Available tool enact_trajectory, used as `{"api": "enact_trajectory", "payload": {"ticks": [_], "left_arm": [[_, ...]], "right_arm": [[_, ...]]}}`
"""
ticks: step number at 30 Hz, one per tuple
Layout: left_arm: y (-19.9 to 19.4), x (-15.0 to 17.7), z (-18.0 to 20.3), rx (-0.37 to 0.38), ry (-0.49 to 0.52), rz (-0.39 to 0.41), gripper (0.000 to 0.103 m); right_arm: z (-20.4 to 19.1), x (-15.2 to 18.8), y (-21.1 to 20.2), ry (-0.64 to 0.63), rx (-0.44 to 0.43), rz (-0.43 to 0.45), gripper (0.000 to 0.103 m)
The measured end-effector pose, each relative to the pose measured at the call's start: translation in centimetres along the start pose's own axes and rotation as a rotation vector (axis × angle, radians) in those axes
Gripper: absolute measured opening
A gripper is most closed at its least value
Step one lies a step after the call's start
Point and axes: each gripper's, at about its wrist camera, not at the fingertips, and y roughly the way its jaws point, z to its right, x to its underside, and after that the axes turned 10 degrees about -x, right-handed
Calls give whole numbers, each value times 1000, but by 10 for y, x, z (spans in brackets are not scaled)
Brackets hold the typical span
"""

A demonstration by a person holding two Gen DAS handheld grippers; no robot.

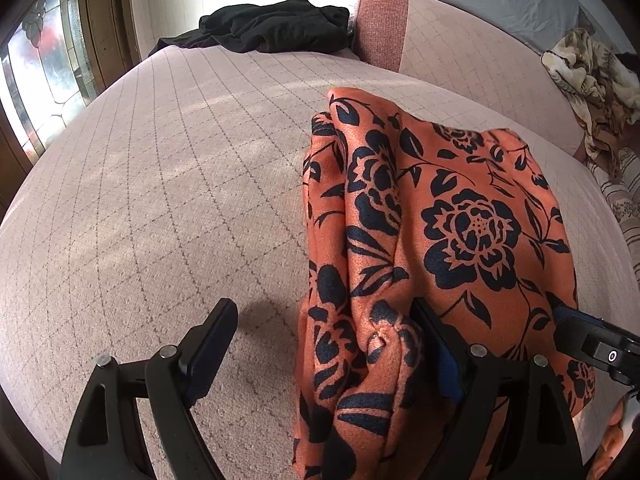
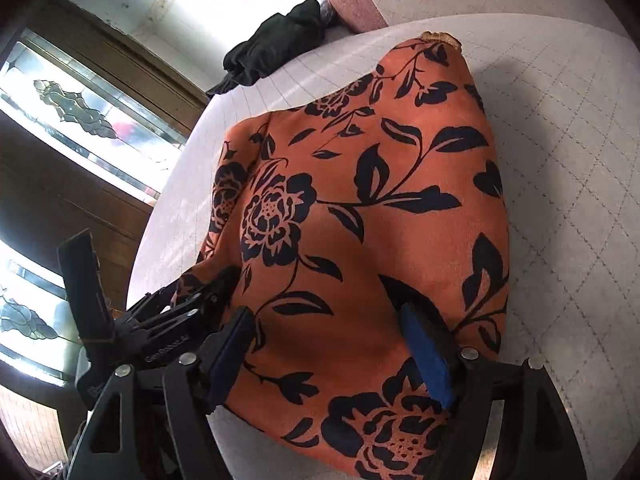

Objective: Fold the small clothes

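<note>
1. Seen from the left wrist, the left gripper (image 1: 320, 344) stands with its jaws wide apart and grips nothing. The orange floral garment (image 1: 440, 216) lies bunched on the pink quilted surface (image 1: 160, 200), with a ridge of folds rising between the fingers; the cloth drapes against the right-hand finger while the other finger stands clear over bare surface.
2. Risk here, as I judge it: closing on that ridge could pinch several layers at once, so a lift would drag the whole bundle rather than one edge.
3. Farther back sit a black garment (image 1: 276, 26) and a reddish cushion (image 1: 382, 24); no basket, box or other container shows, so nothing is held in one.
4. Seen from the right wrist, the right gripper (image 2: 332, 356) is spread wide over the garment (image 2: 360, 184), its blue pads not pressing the cloth.
5. Risk: the left gripper (image 2: 188, 304) sits just beside it on the cloth, so the two tools could knock together; the loosely mounded fabric may also slump out of shape.
6. Again no container appears.
</note>
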Motion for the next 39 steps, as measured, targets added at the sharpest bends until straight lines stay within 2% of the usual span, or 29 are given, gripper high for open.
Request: {"api": "enact_trajectory", "payload": {"ticks": [4, 6, 8, 9, 10, 11, 12, 13, 14, 15, 17, 18, 20, 23, 26, 27, 28, 30, 31, 32, 33, 34, 39], "left_arm": [[-14, -1, -39, 180, -131, -33, 87], [-14, 7, -52, 267, -169, -90, 87], [-6, 22, -55, 327, -205, -153, 87], [-2, 28, -54, 332, -202, -161, 85], [-4, 32, -51, 298, -175, -125, 69], [-5, 34, -47, 253, -145, -118, 47], [-6, 34, -44, 325, -160, -164, 14], [-17, 32, -44, 327, -179, -142, 14], [-29, 28, -40, 307, -144, -93, 14], [-33, 27, -38, 310, -143, -90, 14], [-10, 34, -43, 298, -189, -164, 15], [7, 42, -47, 315, -218, -192, 20], [5, 44, -56, 366, -272, -187, 21], [-19, 23, -50, 344, -228, -152, 27], [-28, -10, -48, 348, -173, -58, 63], [-25, -22, -42, 325, -144, -41, 64], [-16, -35, -34, 315, -107, -42, 64], [15, -58, -21, 322, -81, -108, 61], [32, -66, -18, 313, -78, -142, 53], [51, -73, -15, 298, -80, -191, 28], [64, -78, -16, 322, -100, -225, 25], [67, -81, -20, 335, -122, -223, 21], [66, -58, -34, 379, -170, -157, 22]], "right_arm": [[-2, -2, -3, 0, -9, -9, 79], [2, -1, -5, 3, -34, -5, 79], [4, 1, -6, 12, -46, 7, 80], [4, 1, -6, 11, -47, 12, 81], [3, 2, -7, 8, -49, 14, 82], [2, 2, -6, 3, -49, 14, 84], [0, 2, -6, -5, -42, 11, 84], [-2, 1, -4, -10, -40, 4, 85], [-3, 1, -4, -14, -31, 0, 85], [-2, 0, -4, -13, -36, -2, 85], [2, -1, -4, 5, -49, 2, 85], [3, -1, -5, 16, -60, 6, 85], [3, -1, -4, 19, -67, 4, 85], [1, -1, -4, -12, -53, -4, 85], [4, -3, -6, 10, -73, -2, 85], [5, -4, -6, 18, -78, 0, 85], [5, -2, -7, 21, -80, 2, 85], [4, -1, -7, 19, -82, 2, 86], [5, -1, -8, 18, -84, 2, 86], [4, -1, -9, 20, -87, 2, 86], [4, -1, -9, 25, -91, 3, 86], [5, -1, -10, 31, -99, 3, 85], [5, -1, -9, 38, -112, 0, 86]]}}
